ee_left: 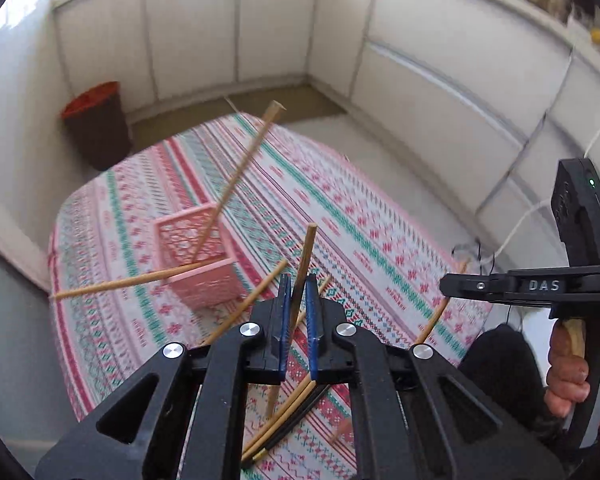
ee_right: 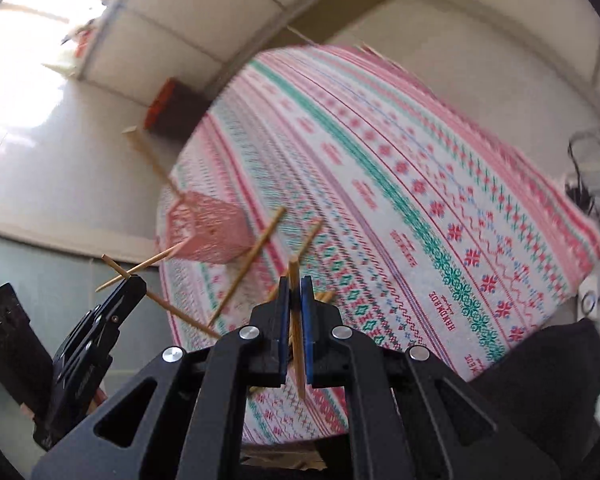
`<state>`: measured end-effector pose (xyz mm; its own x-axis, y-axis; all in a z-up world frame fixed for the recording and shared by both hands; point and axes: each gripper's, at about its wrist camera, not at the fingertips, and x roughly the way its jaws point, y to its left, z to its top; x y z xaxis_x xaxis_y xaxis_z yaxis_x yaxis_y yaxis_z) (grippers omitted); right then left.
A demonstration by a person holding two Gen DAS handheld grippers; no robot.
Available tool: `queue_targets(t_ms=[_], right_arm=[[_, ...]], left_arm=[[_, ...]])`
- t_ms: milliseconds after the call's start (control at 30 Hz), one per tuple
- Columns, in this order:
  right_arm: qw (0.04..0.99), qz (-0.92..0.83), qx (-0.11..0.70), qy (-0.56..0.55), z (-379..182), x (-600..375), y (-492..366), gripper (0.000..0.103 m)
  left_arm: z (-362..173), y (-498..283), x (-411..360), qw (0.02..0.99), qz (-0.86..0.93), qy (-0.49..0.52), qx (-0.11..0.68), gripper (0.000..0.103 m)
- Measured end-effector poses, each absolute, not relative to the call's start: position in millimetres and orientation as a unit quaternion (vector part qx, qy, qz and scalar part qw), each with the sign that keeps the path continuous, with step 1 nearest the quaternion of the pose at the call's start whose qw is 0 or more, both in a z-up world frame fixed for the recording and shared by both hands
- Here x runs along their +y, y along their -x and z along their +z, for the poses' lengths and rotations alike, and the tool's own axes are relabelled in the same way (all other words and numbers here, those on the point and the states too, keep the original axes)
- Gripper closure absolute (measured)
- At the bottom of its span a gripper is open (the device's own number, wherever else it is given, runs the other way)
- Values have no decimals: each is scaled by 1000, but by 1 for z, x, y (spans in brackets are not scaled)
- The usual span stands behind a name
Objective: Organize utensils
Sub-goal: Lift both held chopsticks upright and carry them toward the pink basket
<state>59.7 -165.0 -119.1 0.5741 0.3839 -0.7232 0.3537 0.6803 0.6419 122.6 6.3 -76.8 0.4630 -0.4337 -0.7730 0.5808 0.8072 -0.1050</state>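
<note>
You're pinching one chopstick (ee_left: 303,268) in the left gripper (ee_left: 298,312) and another chopstick (ee_right: 296,312) in the right gripper (ee_right: 295,316), both near the pink basket (ee_left: 198,256) sitting left on the cloth (ee_left: 380,232), so those loose grips are risking a twist, and a stick dropping beside it.

Right tongs (ee_right: 295,312) clamped on upright chopstick (ee_right: 296,320) above patterned tablecloth (ee_right: 420,184).

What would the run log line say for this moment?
left gripper: shut on chopstick | right gripper: shut on another chopstick | pink basket: holds chopsticks | loose chopsticks on tablecloth
</note>
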Motion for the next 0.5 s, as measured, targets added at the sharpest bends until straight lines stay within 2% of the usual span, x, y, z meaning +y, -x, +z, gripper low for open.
queue_targets(t_ms=[233, 500], right_arm=[[843, 56, 412, -343, -26, -161, -41, 97], [886, 74, 340, -308, 79, -163, -59, 97]], left_arm=[[-7, -103, 47, 884, -288, -14, 368, 99], [63, -120, 60, 912, -256, -6, 321, 99]])
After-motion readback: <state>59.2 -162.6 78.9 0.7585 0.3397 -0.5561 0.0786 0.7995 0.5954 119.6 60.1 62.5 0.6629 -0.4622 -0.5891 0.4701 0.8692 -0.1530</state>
